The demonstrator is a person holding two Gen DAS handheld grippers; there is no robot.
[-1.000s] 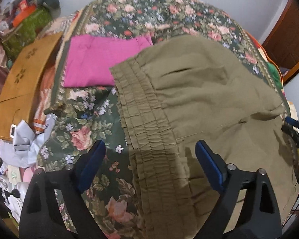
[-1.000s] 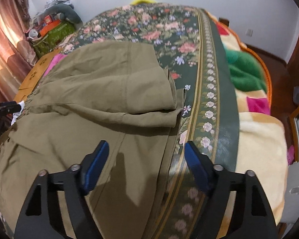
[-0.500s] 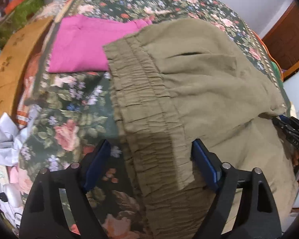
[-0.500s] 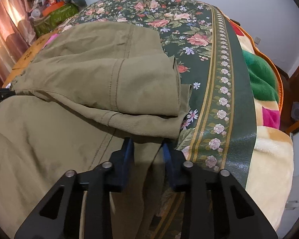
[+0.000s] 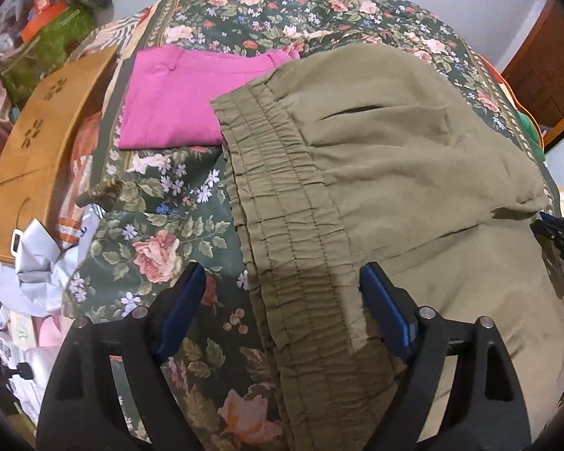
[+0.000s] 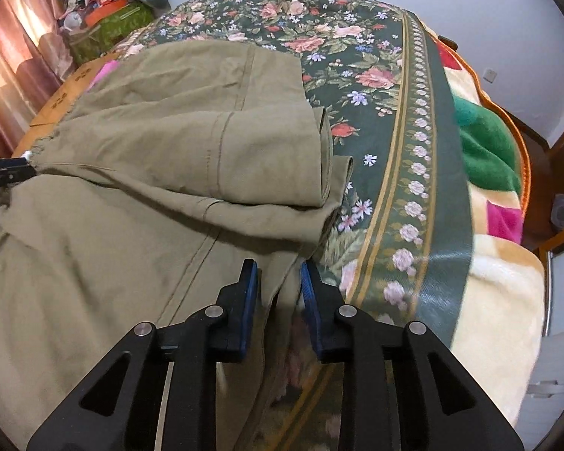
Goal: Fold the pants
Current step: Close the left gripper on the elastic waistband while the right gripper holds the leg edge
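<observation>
Two tongs over olive pants [image 5: 413, 173] on floral bed [image 5: 161, 225], left tongs [image 5: 282, 297] spread wide astride waistband [image 5: 282, 203], right tongs [image 6: 278, 282] just closed, pinching pants' edge.

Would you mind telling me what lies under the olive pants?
The olive pants lie on the floral bedspread and overlap a corner of the folded pink garment. Anything else beneath them is covered.

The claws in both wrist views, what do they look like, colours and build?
Both match. The left claw and right claw have matte black frames with triangular cut-outs, round silver pivot pins on the linkages, and flat blue pads lining the inner faces of the fingers. No cables, markings, hands or sleeves show in either view.
</observation>
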